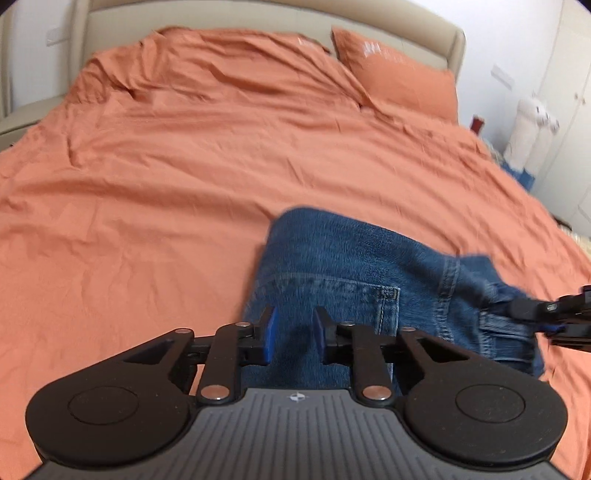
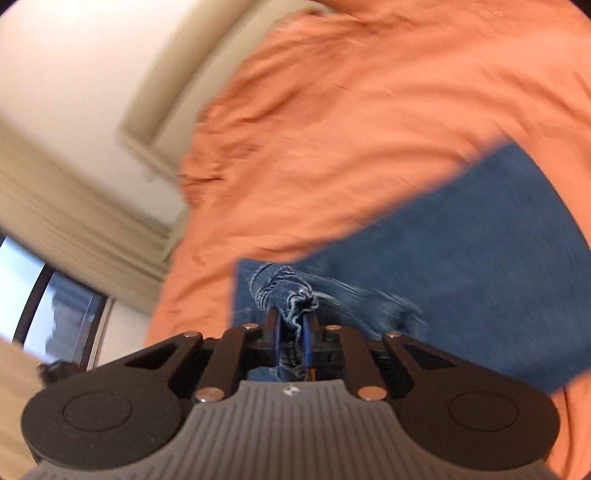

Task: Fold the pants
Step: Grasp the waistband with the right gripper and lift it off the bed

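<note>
Blue denim pants (image 1: pixel 354 273) lie folded on the orange bed sheet (image 1: pixel 166 184), back pocket up. My left gripper (image 1: pixel 293 334) hovers over their near left part, jaws open with a gap and nothing between them. My right gripper (image 1: pixel 517 310) enters at the right edge of the left wrist view, at the pants' bunched right end. In the blurred right wrist view my right gripper (image 2: pixel 293 325) is shut on a bunched hem of the pants (image 2: pixel 284 291), and the rest of the denim (image 2: pixel 480 266) spreads to the right.
An orange pillow (image 1: pixel 399 74) lies at the head of the bed against a beige headboard (image 1: pixel 258 14). A white cat post (image 1: pixel 524 133) stands by the wall at right. A curtain (image 2: pixel 74 225) and window (image 2: pixel 55 314) show left in the right wrist view.
</note>
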Action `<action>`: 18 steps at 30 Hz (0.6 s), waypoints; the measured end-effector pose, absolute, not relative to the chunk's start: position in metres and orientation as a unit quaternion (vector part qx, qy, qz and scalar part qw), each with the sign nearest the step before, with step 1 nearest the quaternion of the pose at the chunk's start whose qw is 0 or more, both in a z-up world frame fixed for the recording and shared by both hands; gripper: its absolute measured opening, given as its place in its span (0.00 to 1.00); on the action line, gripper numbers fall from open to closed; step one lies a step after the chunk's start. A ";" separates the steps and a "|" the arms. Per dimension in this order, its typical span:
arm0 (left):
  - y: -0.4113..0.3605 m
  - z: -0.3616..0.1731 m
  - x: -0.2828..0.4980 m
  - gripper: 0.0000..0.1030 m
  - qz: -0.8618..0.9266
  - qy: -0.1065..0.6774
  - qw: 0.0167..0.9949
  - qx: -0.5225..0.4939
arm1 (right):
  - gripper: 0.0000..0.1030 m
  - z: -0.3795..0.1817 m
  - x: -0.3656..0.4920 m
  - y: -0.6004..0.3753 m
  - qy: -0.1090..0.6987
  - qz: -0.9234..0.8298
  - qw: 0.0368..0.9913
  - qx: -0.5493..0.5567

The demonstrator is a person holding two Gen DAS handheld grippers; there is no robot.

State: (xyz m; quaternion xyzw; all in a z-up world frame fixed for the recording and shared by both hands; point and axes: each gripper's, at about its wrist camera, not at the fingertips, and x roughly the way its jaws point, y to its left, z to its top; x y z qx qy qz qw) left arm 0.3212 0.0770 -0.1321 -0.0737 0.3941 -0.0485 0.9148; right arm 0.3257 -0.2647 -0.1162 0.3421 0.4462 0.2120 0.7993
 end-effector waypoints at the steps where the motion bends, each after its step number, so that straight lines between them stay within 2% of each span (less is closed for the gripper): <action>1: 0.075 -0.138 0.323 0.22 -0.049 0.401 0.912 -0.071 | 0.06 -0.128 0.327 -0.268 0.456 0.201 0.796 0.344; 8: 0.075 -0.162 0.328 0.22 -0.034 0.423 0.902 -0.083 | 0.07 -0.172 0.345 -0.266 0.464 0.171 0.805 0.327; 11: 0.077 -0.162 0.329 0.22 -0.034 0.425 0.901 -0.086 | 0.17 -0.178 0.350 -0.268 0.470 0.179 0.794 0.342; 13: 0.077 -0.162 0.329 0.22 -0.034 0.423 0.901 -0.088 | 0.31 -0.179 0.351 -0.270 0.474 0.185 0.786 0.351; 18: 0.078 -0.164 0.328 0.22 -0.031 0.418 0.903 -0.095 | 0.32 -0.194 0.351 -0.261 0.491 0.208 0.764 0.364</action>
